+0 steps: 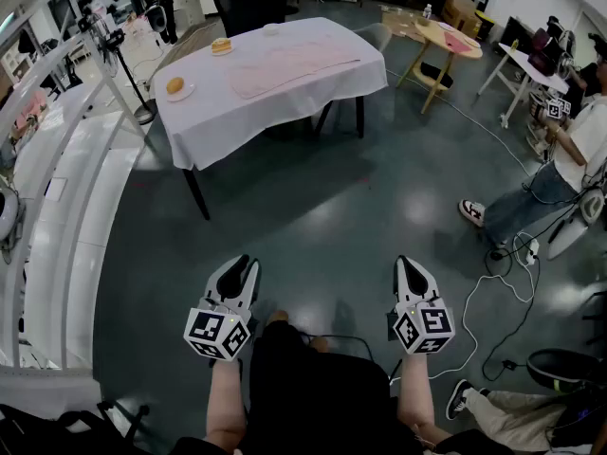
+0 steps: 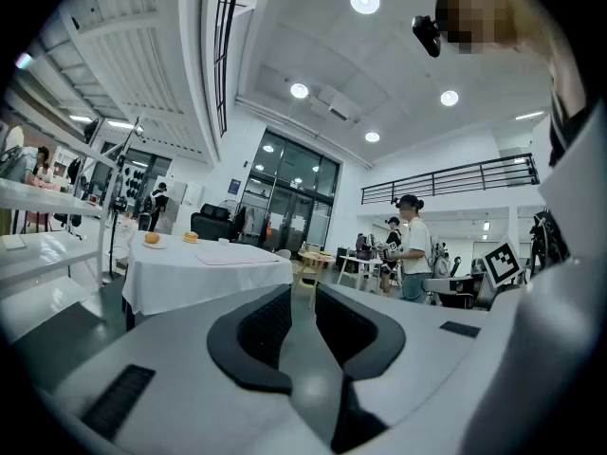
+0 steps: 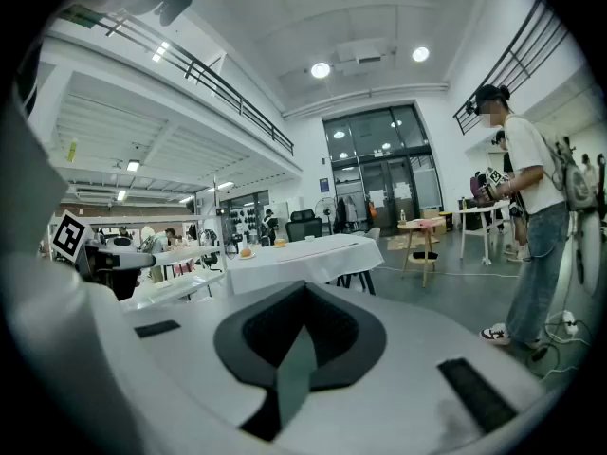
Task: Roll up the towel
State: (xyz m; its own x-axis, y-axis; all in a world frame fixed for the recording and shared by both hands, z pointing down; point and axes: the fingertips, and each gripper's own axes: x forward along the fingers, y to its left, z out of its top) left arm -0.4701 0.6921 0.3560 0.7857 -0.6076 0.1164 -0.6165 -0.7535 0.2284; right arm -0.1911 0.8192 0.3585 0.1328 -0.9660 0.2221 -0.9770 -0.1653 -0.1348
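Lying far ahead, towel [image 1: 294, 64] — left gripper [image 1: 247, 266] slightly apart (empty), right gripper [image 1: 407, 264] closed.

In the head view the towel [image 1: 294, 64] on the bench [image 1: 247, 112] is a pale pink patch, its folds too small to read. A round orange thing [image 1: 175, 85] at the bench's near left corner, a second orange thing [image 1: 222, 45] further back and a small white object [image 1: 271, 29] are too small to name. The picture's right edge cuts off a person [image 1: 583, 140]. The left gripper view shows the towel [image 2: 232, 259] as a thin sliver
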